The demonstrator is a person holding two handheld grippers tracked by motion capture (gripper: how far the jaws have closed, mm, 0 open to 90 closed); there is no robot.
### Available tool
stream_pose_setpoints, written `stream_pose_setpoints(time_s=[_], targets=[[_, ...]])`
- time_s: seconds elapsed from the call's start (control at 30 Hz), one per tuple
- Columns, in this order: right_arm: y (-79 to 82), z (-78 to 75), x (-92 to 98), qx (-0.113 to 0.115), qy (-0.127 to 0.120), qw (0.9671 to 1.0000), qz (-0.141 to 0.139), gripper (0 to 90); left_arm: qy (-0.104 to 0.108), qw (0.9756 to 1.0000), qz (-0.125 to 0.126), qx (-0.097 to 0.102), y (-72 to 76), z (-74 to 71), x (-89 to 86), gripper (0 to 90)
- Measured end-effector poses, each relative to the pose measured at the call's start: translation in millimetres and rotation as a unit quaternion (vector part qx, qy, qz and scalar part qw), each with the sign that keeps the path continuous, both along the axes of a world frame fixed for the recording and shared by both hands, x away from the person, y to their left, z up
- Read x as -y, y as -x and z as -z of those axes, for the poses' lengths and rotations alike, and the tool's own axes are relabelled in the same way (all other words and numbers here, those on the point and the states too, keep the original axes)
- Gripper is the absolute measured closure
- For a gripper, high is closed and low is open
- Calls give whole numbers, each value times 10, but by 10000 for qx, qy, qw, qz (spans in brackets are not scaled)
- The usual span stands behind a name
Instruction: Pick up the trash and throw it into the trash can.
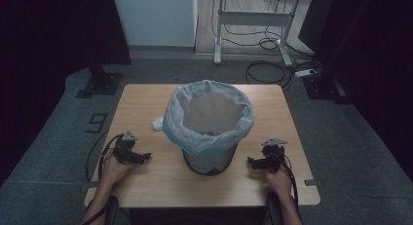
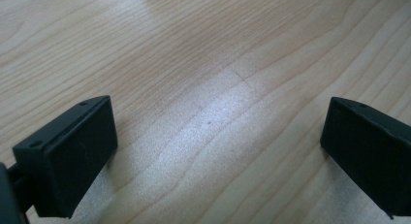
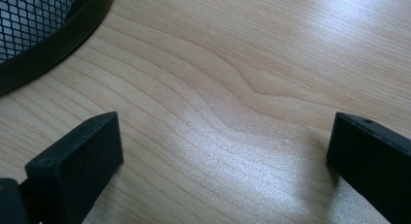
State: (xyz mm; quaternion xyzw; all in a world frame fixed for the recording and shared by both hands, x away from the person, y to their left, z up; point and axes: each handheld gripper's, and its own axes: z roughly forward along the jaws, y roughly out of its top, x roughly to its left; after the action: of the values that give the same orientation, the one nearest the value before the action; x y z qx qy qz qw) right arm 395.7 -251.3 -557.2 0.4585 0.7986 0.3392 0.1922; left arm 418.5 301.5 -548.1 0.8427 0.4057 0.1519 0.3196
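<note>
Both hand-held grippers, left (image 1: pixel 144 158) and right (image 1: pixel 250 161), rest released and empty on the counter (image 1: pixel 146 181) flanking the bag-lined bin (image 1: pixel 209 159); nothing begun; next likely means reaching for the bag's rim (image 1: pixel 204 137).

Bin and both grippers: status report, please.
Left gripper open, right gripper open, both empty. Lined mesh bin upright between them. Crumpled paper beside the bin.

I see a dim room with a soft grey carpet floor (image 1: pixel 48 152). A small light wooden table (image 1: pixel 146 108) sits in the middle. Far back stands a white metal desk frame (image 1: pixel 253 20) with black cables (image 1: pixel 265 71) lying on the floor under it. A pale wall panel (image 1: pixel 156 18) is behind. Dark black curtains (image 1: pixel 44 45) hang on both sides.
</note>
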Motion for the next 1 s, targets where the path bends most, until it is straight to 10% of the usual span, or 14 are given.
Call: stream_pose_setpoints(time_s=[1.0], targets=[[9,0,-8,-3,-7,10000,62,0,22,10000,41,-51,-180,-148,96,3]])
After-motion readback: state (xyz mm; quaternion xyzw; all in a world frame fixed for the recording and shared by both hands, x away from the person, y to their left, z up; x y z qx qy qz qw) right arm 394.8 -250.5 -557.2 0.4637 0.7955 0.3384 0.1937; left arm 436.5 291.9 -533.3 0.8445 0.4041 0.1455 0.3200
